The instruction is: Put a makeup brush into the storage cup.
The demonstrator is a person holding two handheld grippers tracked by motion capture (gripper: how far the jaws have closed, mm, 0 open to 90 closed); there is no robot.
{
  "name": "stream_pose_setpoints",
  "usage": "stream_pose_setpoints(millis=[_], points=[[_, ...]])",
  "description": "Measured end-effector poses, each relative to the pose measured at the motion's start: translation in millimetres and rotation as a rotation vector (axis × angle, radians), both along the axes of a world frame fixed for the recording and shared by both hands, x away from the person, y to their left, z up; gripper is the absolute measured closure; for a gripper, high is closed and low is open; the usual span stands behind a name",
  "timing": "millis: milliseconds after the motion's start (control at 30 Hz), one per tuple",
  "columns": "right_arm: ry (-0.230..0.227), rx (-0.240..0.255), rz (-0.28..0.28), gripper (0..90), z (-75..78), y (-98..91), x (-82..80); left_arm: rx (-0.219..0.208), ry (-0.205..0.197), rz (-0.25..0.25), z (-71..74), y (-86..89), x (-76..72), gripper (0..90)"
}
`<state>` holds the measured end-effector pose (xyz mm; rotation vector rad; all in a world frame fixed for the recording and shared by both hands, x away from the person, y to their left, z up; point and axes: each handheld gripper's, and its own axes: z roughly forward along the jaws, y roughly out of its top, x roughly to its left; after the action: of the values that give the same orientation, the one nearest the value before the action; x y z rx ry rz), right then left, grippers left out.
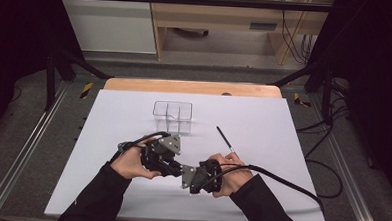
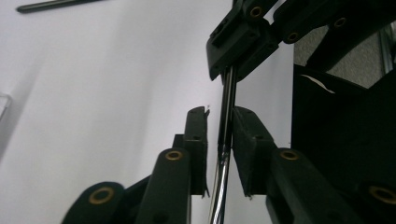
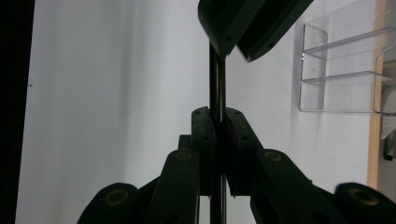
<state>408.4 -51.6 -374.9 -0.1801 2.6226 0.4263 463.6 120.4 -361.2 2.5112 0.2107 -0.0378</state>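
A thin rod (image 2: 227, 102), shiny metal at one end and dark at the other (image 3: 215, 79), runs between my two grippers, which face each other tip to tip low over the white mat. My right gripper (image 3: 218, 121) is shut on the rod, its pads pressed on both sides. My left gripper (image 2: 219, 126) has its jaws slightly apart around the metal end, with a sliver of gap showing beside it. From above, the left gripper (image 1: 177, 168) and the right gripper (image 1: 187, 173) meet at the front middle of the mat.
A second thin black stick (image 1: 225, 138) with a silver tip lies on the mat right of centre. A clear divided plastic box (image 1: 172, 117) stands behind the grippers. The white mat (image 1: 108, 136) covers the wooden table; cables trail off to the right.
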Motion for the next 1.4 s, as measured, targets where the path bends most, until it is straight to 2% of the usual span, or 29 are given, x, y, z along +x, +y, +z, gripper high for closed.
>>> stream_pose_setpoints(millis=[133, 233, 300, 400, 500, 633, 700, 800, 967, 1100, 1200, 1267, 1400], points=[[0.016, 0.016, -0.027, 84.1, 0.2, -4.7, 3.7, -0.017, -0.024, 0.028, 1.2, 7.9, 0.8, 59.9], [0.019, 0.044, -0.056, 84.0, 1.7, -9.5, 5.0, -0.057, -0.052, 0.057, 0.6, 15.8, -1.0, 49.6], [0.019, 0.047, -0.065, 84.0, 0.2, -13.4, 5.4, -0.067, -0.073, 0.083, -1.4, 21.2, -2.2, 42.8], [0.034, 0.059, -0.090, 84.0, -2.9, -20.1, 6.5, -0.090, -0.087, 0.123, -4.0, 29.1, -1.7, 32.7], [0.047, 0.075, -0.116, 84.0, -5.9, -27.3, 9.4, -0.108, -0.089, 0.159, -6.4, 35.1, -1.7, 26.4], [0.066, 0.111, -0.143, 84.0, -9.9, -34.3, 11.5, -0.140, -0.088, 0.200, -9.8, 41.3, -3.0, 23.0], [0.082, 0.148, -0.147, 84.0, -11.3, -36.5, 10.3, -0.148, -0.087, 0.219, -12.1, 44.0, -4.6, 21.8], [0.090, 0.183, -0.161, 84.0, -14.8, -40.0, 9.4, -0.164, -0.089, 0.254, -15.7, 49.2, -6.8, 21.7], [0.093, 0.238, -0.191, 84.0, -19.6, -45.6, 8.7, -0.214, -0.075, 0.298, -22.2, 57.1, -10.0, 22.1], [0.100, 0.280, -0.214, 84.0, -25.3, -50.0, 9.5, -0.234, -0.090, 0.334, -25.4, 61.4, -11.3, 19.4], [0.102, 0.315, -0.233, 84.0, -29.7, -53.1, 9.5, -0.278, -0.092, 0.361, -25.6, 63.5, -12.5, 18.8], [0.104, 0.341, -0.248, 84.0, -32.1, -54.8, 10.0, -0.288, -0.103, 0.373, -27.1, 63.4, -14.1, 18.8], [0.126, 0.411, -0.277, 84.0, -36.3, -58.5, 9.9, -0.306, -0.115, 0.398, -31.3, 63.6, -16.8, 18.6]])
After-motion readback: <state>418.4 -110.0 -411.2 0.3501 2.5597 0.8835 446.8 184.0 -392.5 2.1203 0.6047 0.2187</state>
